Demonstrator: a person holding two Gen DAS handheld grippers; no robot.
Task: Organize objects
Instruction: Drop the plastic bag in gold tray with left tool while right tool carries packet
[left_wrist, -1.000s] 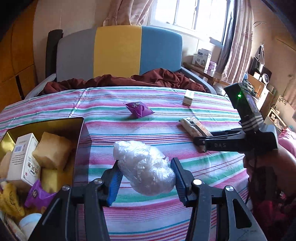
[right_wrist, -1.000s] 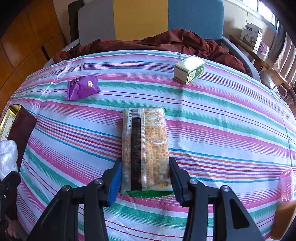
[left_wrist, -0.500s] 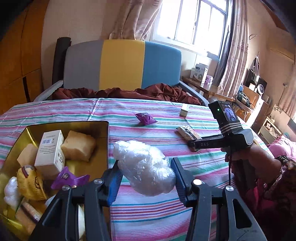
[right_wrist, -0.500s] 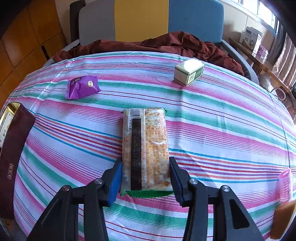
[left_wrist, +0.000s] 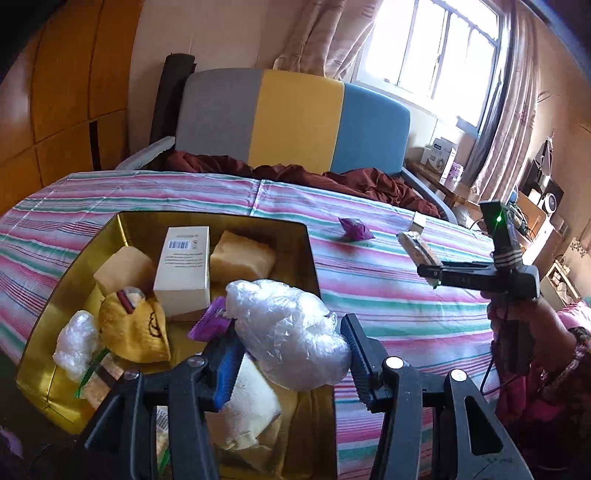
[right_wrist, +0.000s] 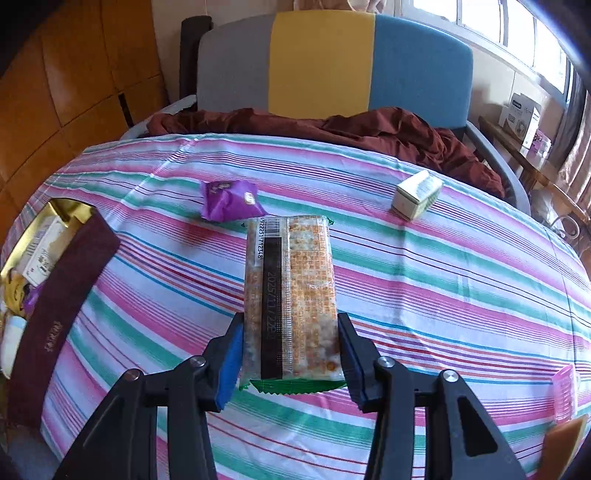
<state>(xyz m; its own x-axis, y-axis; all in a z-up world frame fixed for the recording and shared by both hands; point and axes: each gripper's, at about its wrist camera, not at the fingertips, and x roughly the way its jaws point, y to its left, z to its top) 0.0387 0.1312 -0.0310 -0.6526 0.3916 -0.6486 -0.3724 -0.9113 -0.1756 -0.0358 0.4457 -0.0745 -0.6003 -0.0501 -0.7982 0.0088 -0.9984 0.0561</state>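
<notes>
My left gripper (left_wrist: 291, 354) is shut on a crumpled clear plastic bag (left_wrist: 284, 332) and holds it above the right side of the gold tin box (left_wrist: 110, 229). The tin holds a white carton (left_wrist: 183, 273), yellow packets and other snacks. My right gripper (right_wrist: 290, 350) is shut on a long cracker packet (right_wrist: 291, 295) and holds it above the striped tablecloth; it shows from the side in the left wrist view (left_wrist: 417, 247). A purple snack packet (right_wrist: 229, 199) and a small white-green box (right_wrist: 417, 194) lie on the cloth beyond it.
The tin's dark red side (right_wrist: 59, 310) stands at the left in the right wrist view. A sofa chair (right_wrist: 325, 62) with a dark red blanket (right_wrist: 332, 125) is behind the table. A pink object (right_wrist: 565, 391) sits at the table's right edge.
My left gripper moved left and up with the plastic bag, from over the cloth to over the tin. My right gripper lifted the cracker packet off the cloth.
</notes>
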